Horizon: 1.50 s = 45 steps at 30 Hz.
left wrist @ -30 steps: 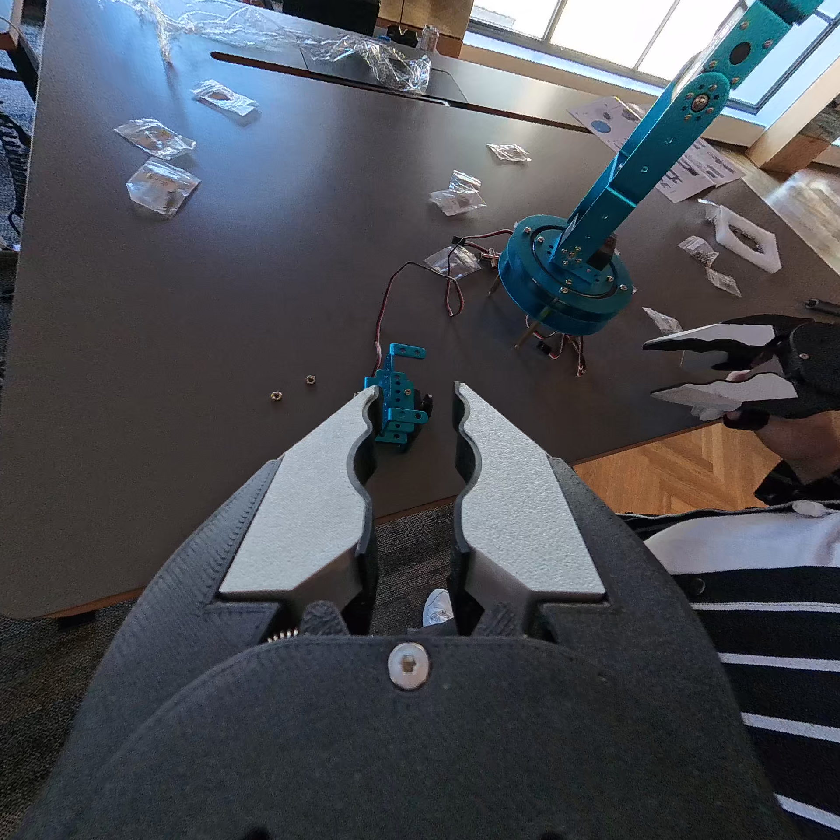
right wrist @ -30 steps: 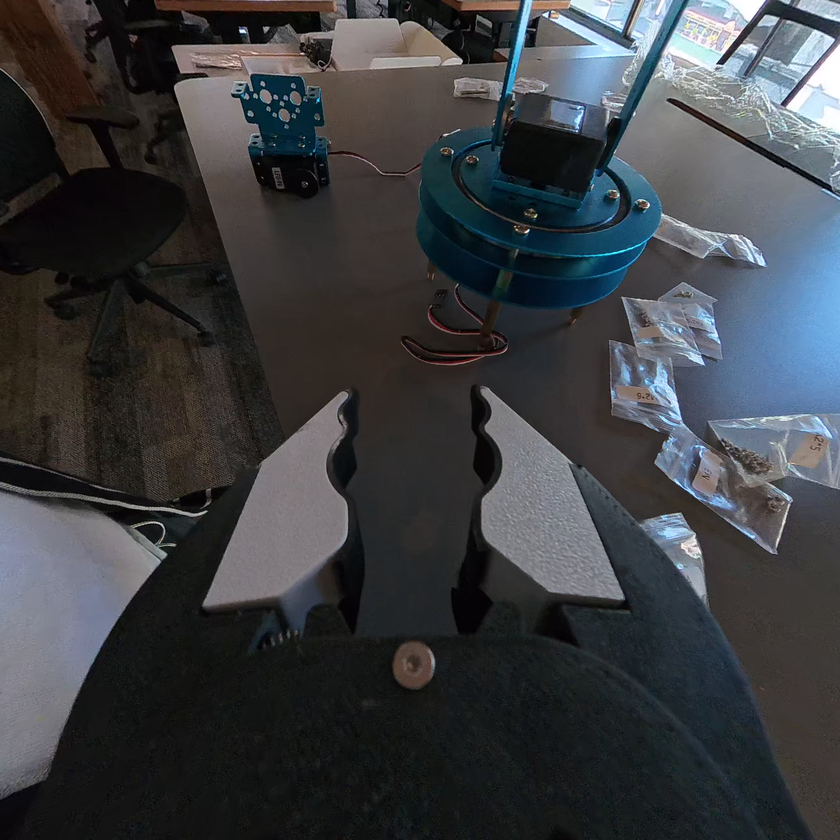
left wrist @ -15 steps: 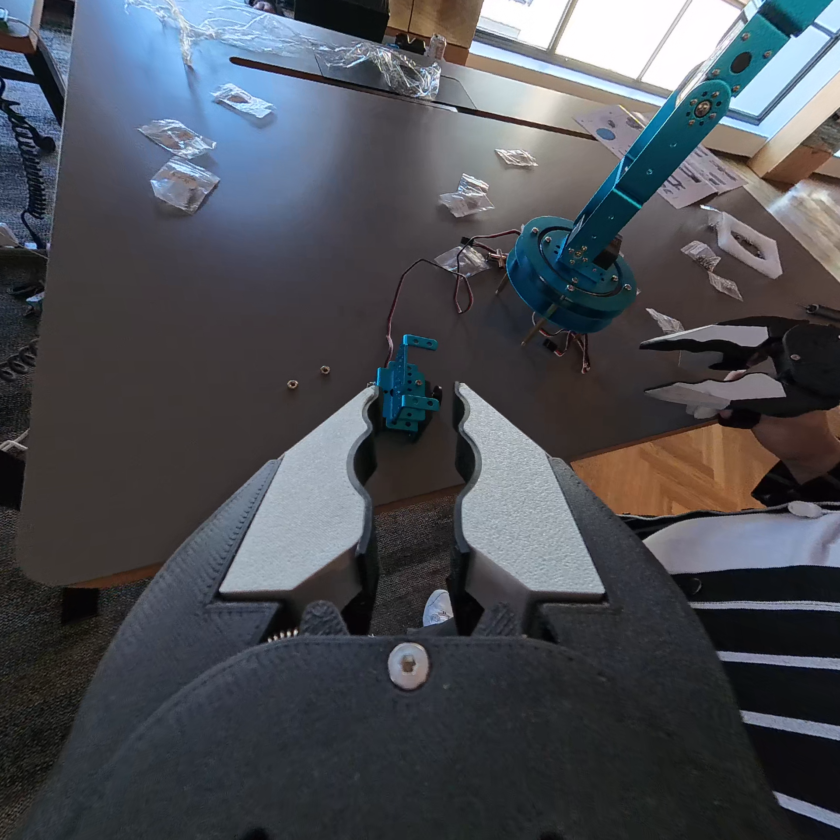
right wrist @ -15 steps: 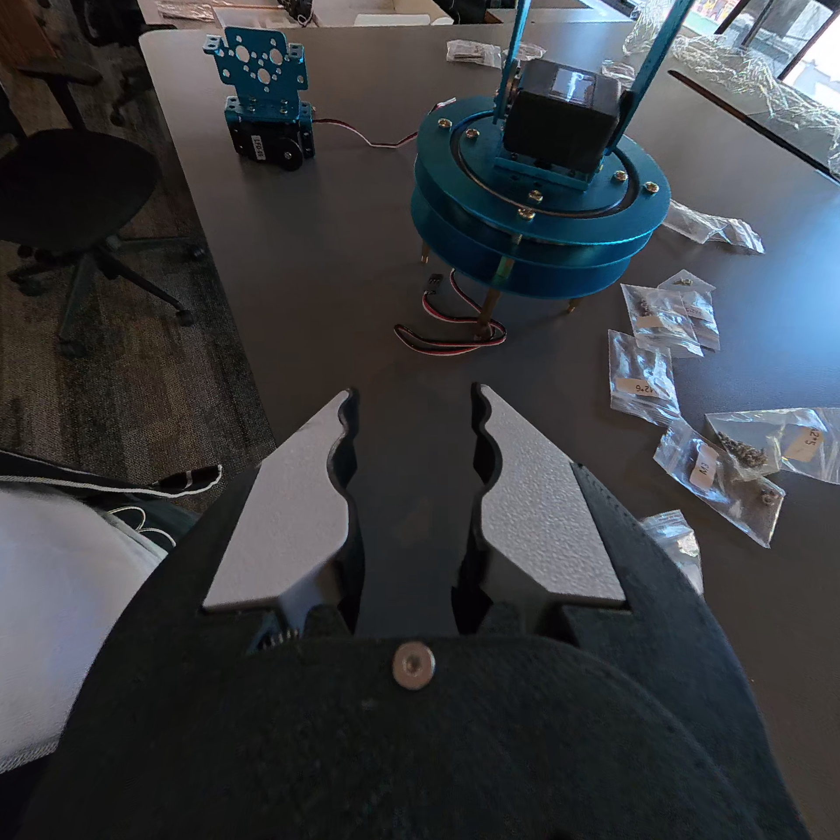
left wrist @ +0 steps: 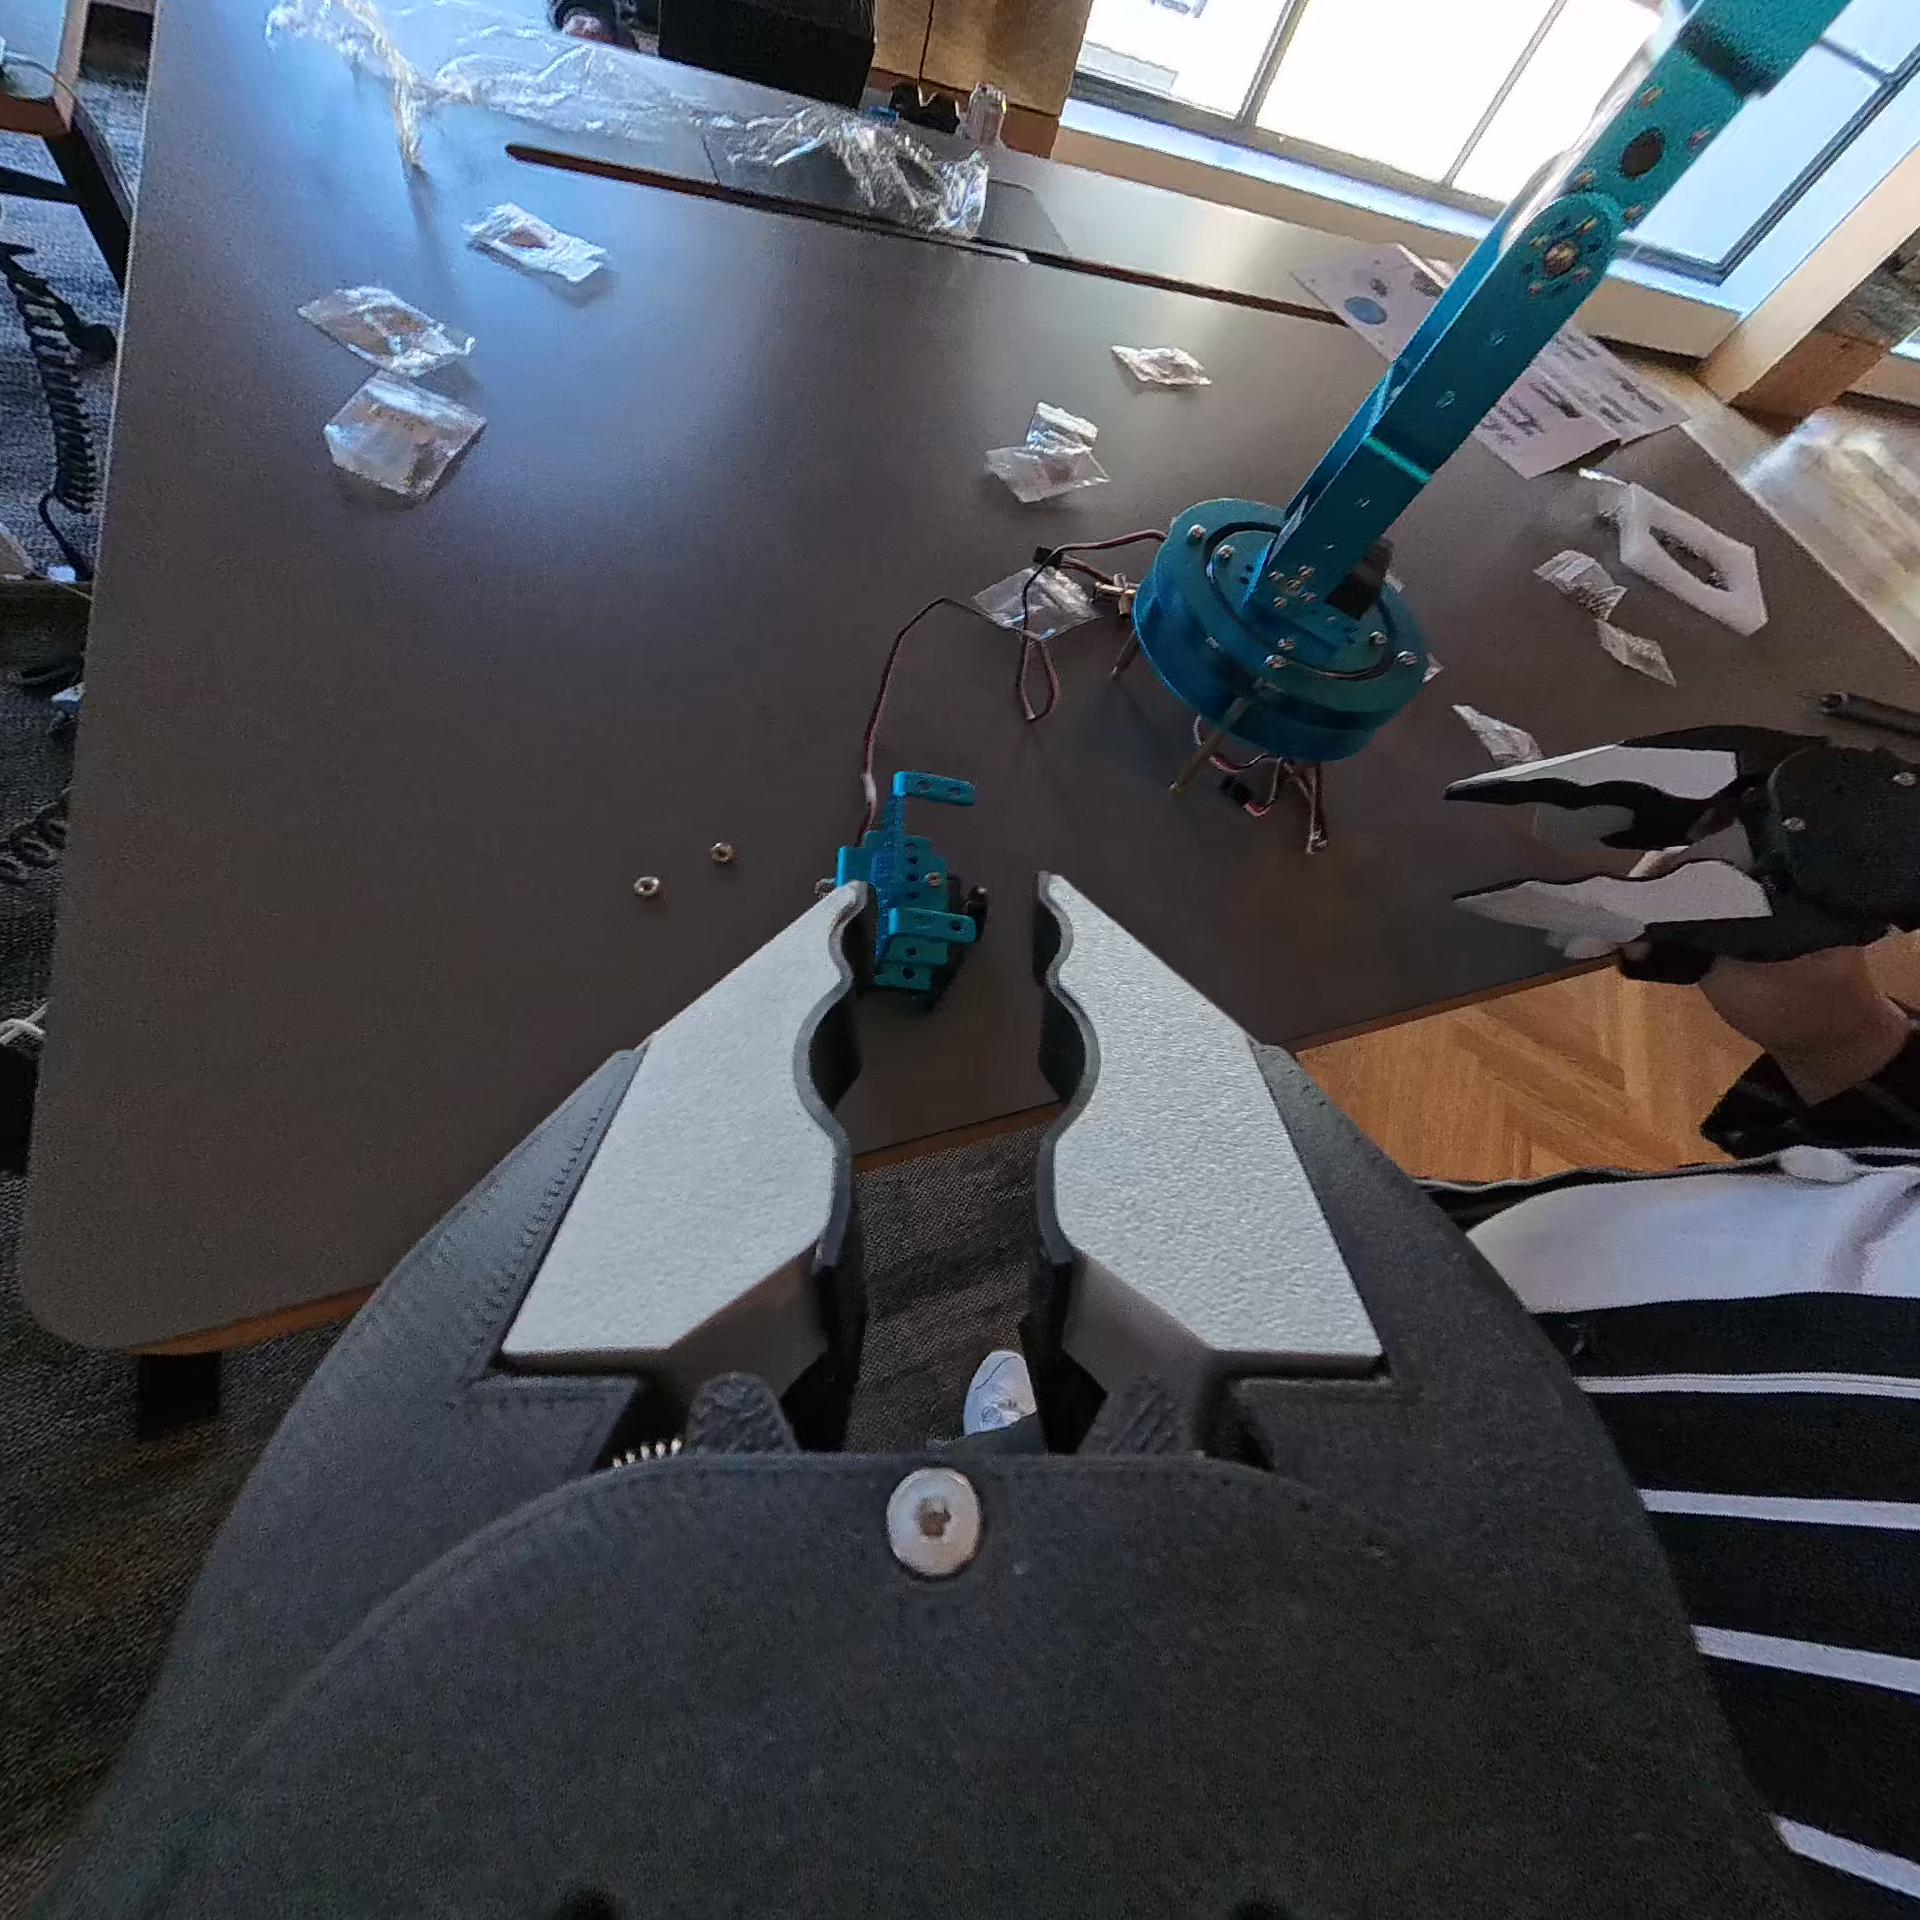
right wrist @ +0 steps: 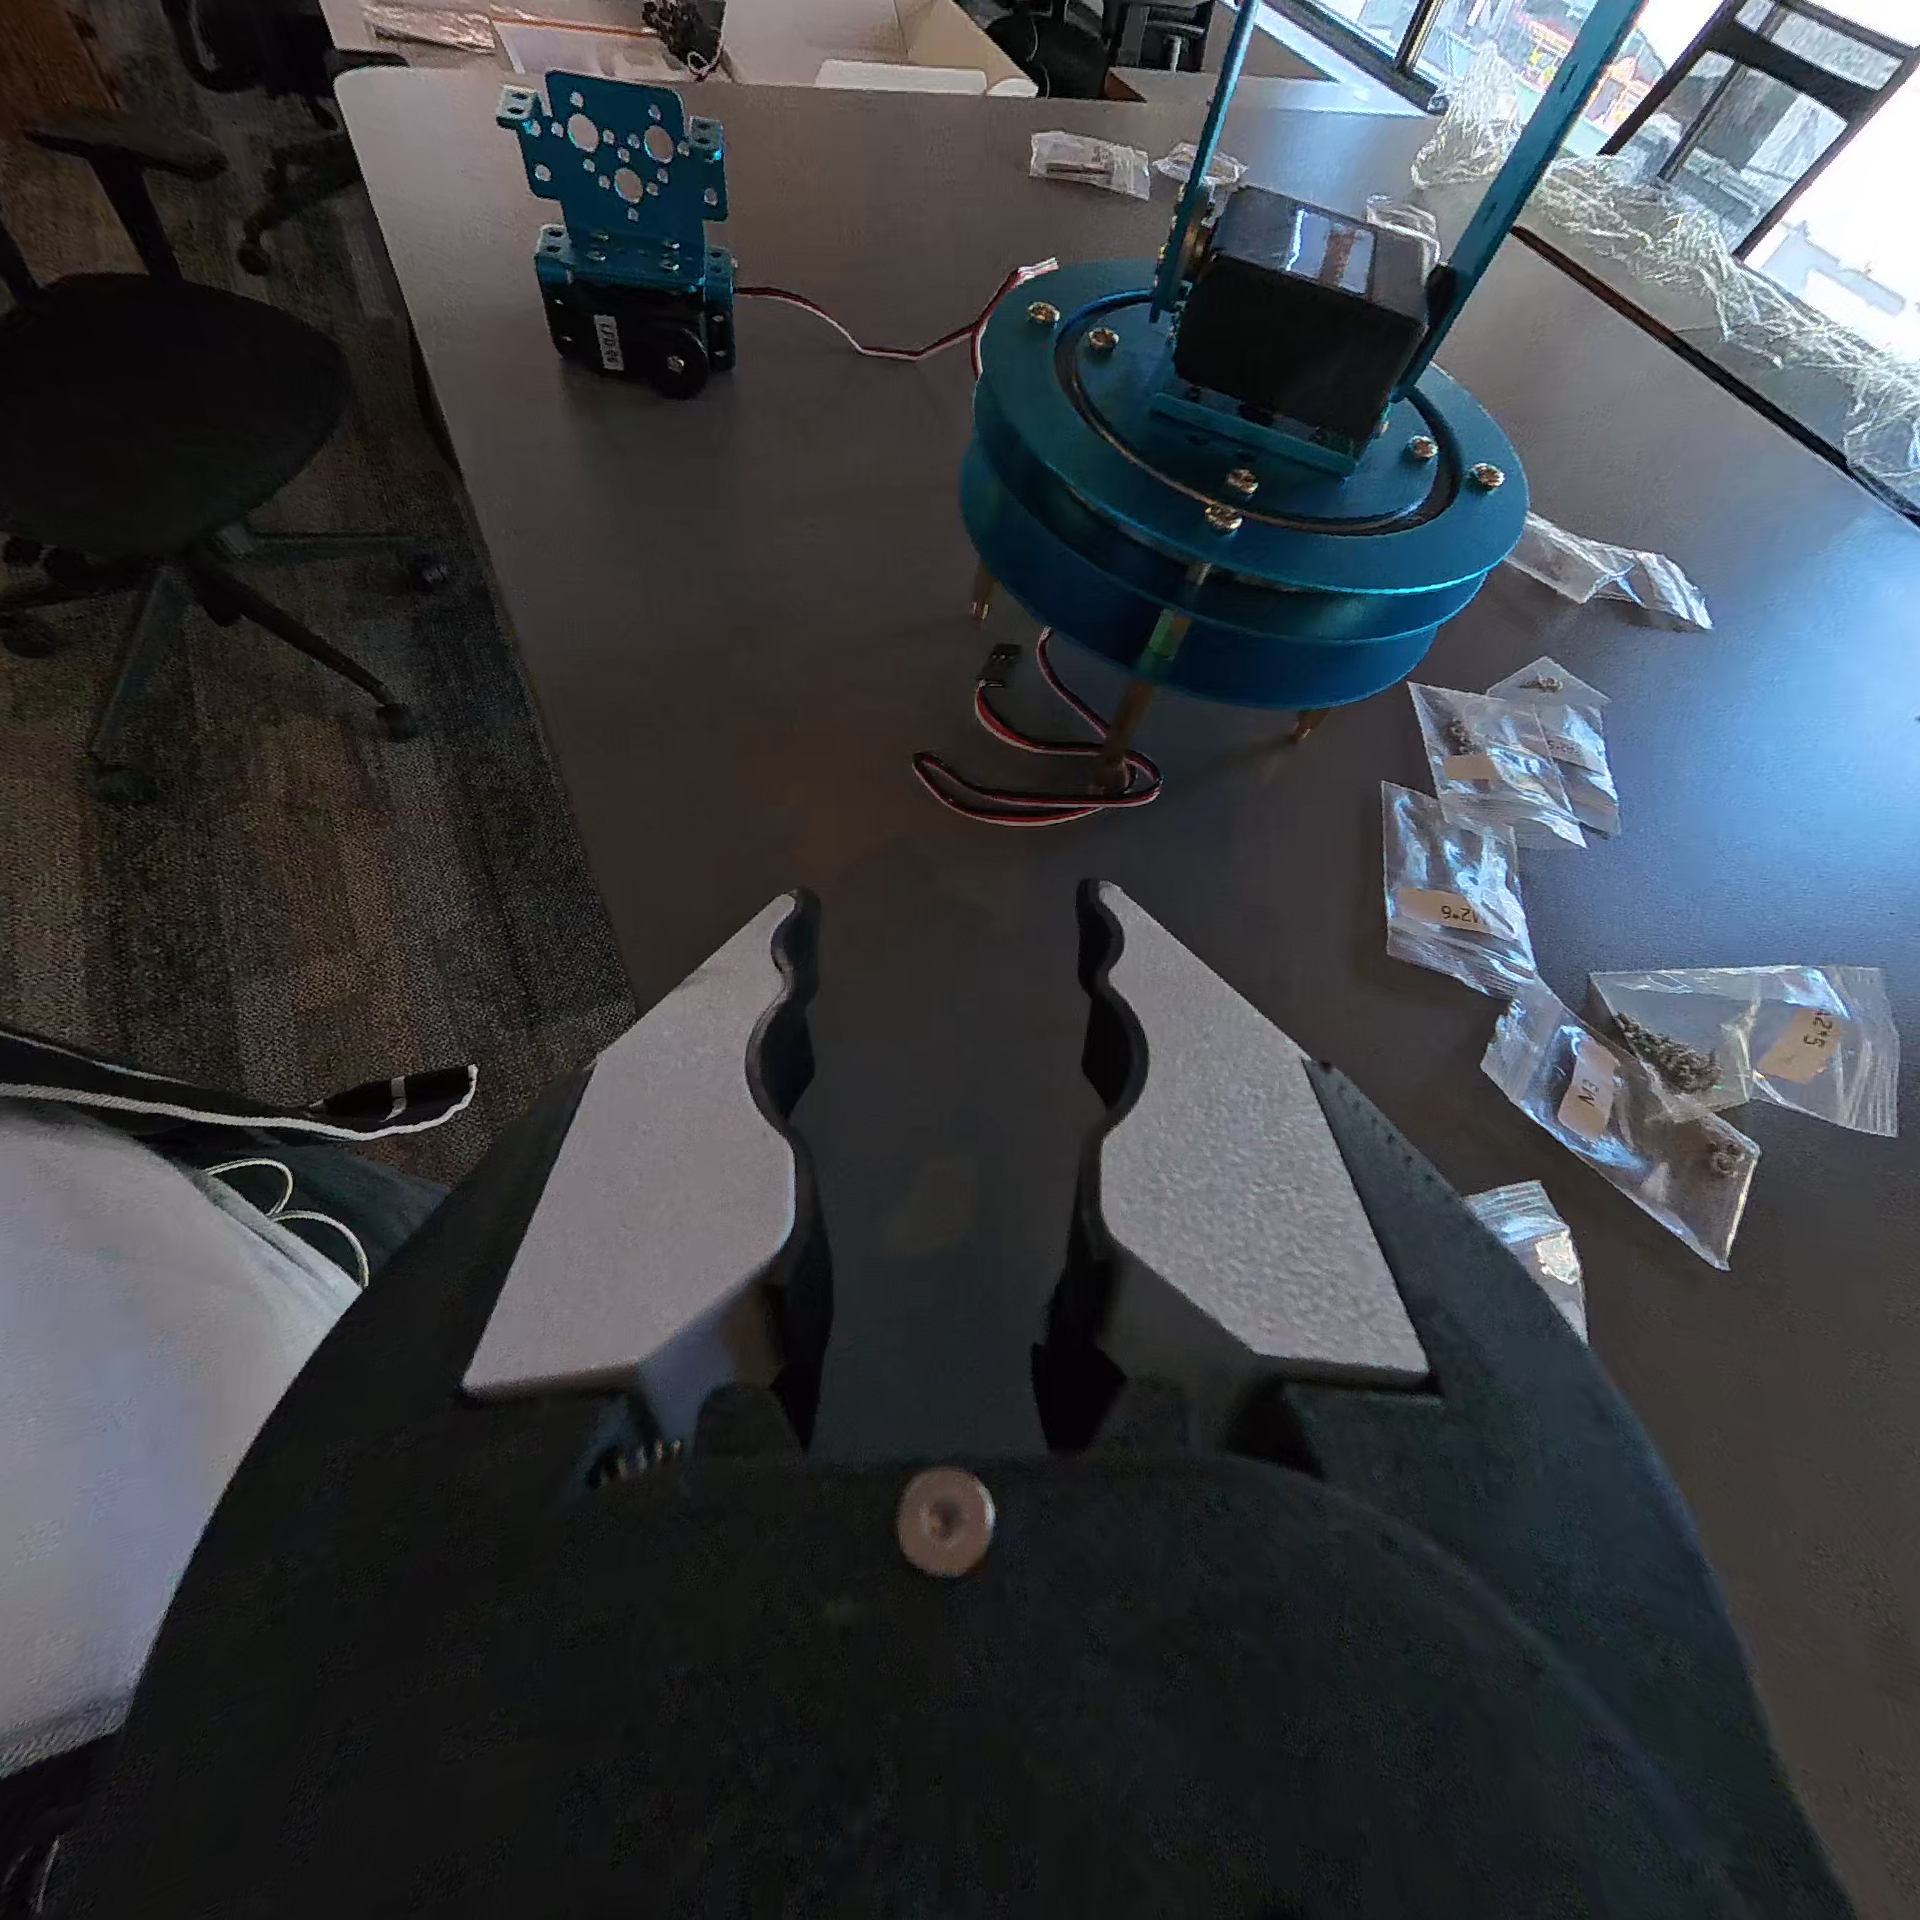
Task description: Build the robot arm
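My left gripper (left wrist: 945, 894) is open and empty, held above the near edge of a dark table (left wrist: 520, 644). A small blue servo bracket (left wrist: 909, 904) with a black servo and a red wire stands just past its fingertips, nearer the left one. It shows in the right wrist view (right wrist: 629, 229) at the far left. A blue round robot base (left wrist: 1283, 649) with a blue arm (left wrist: 1455, 353) rising from it stands to the right. My right gripper (right wrist: 945, 904) is open and empty over the table, short of the base (right wrist: 1236, 561) and its looped wires (right wrist: 1039, 790). It shows in the left wrist view (left wrist: 1538, 842).
Two small nuts (left wrist: 681, 871) lie left of the bracket. Several small clear bags of screws (right wrist: 1558, 935) lie to the right of my right gripper, more across the table (left wrist: 400, 436). Crumpled plastic wrap (left wrist: 862, 156), paper sheets (left wrist: 1558, 384) and a white foam piece (left wrist: 1683, 556) lie farther off. An office chair (right wrist: 156, 436) stands left. Across from one pair of fingers to the other is roughly 30 centimeters.
My left gripper has pulled back and up from the table, so the bracket looks farther and smaller. My right gripper has shifted slightly toward the blue base. Both stay open.
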Each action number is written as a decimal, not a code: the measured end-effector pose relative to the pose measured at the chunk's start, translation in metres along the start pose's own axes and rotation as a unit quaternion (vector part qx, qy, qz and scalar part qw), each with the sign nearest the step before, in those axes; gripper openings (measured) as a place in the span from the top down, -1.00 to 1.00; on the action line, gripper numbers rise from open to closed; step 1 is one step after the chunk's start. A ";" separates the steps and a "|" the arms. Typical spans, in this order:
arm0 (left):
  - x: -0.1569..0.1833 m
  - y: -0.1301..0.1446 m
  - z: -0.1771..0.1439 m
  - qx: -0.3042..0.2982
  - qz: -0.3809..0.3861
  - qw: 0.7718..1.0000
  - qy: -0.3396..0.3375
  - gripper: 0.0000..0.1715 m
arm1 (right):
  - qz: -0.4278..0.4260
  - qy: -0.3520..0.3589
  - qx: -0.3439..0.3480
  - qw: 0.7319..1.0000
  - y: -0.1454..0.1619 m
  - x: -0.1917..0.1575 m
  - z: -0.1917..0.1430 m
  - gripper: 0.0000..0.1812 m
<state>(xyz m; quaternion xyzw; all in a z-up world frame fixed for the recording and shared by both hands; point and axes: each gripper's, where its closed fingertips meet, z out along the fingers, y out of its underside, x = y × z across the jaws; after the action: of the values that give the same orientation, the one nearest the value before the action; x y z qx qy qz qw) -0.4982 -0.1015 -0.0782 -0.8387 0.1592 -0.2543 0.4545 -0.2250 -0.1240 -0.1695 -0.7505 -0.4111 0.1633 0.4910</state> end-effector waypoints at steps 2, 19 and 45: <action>0.015 -0.011 -0.005 0.017 0.010 1.000 0.008 0.72 | -0.001 0.000 -0.001 1.000 0.000 0.000 0.000 0.46; 0.234 -0.105 0.039 0.162 0.326 0.925 0.109 0.71 | 0.092 0.234 0.151 0.956 0.025 0.104 -0.205 0.37; 0.643 0.007 0.470 -0.084 0.140 0.977 0.138 0.48 | 0.205 0.240 -0.077 0.946 0.307 0.476 -0.502 0.48</action>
<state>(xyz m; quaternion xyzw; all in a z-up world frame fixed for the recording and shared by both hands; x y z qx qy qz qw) 0.2974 -0.1050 -0.1178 -0.7999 0.3574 -0.2873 0.3872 0.5306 -0.1120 -0.1287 -0.8710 -0.1296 0.0432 0.4718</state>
